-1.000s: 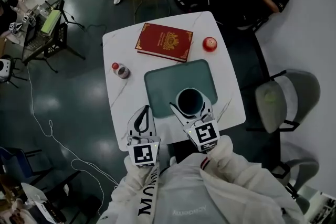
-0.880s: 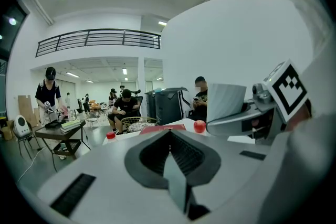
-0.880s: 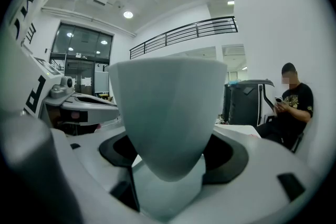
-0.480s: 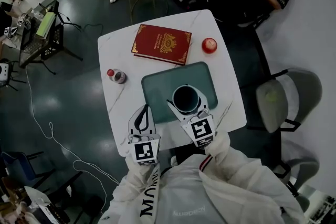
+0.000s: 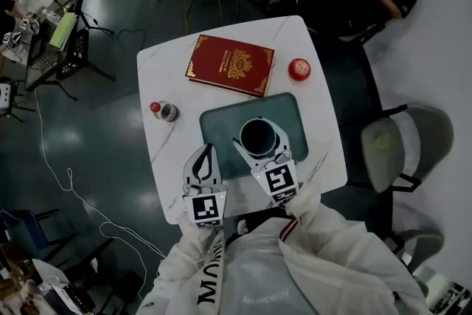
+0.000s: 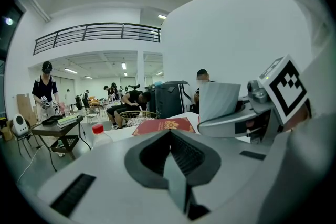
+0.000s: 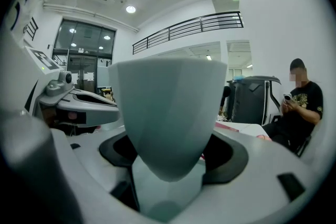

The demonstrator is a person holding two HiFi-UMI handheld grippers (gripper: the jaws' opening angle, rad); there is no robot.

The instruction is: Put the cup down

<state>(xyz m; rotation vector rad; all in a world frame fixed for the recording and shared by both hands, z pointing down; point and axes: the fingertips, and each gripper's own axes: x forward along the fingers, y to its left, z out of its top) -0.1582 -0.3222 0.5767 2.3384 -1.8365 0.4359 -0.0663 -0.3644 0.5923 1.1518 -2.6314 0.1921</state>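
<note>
The right gripper (image 5: 261, 150) grasps the pale, tapered cup with dark inside (image 5: 258, 136) – its jaws press on the cup's two sides. The cup is upright over the teal rectangular mat (image 5: 221, 118) on the white marble table (image 5: 166, 66); if its base touches the mat, I cannot tell. The left gripper (image 5: 203, 153) is clenched on nothing, just beside the mat's near-left corner.

Pale cup (image 7: 168, 107), upright, in the grip of the right tool (image 7: 170, 155); left tool (image 7: 73, 99) just beside.
</note>
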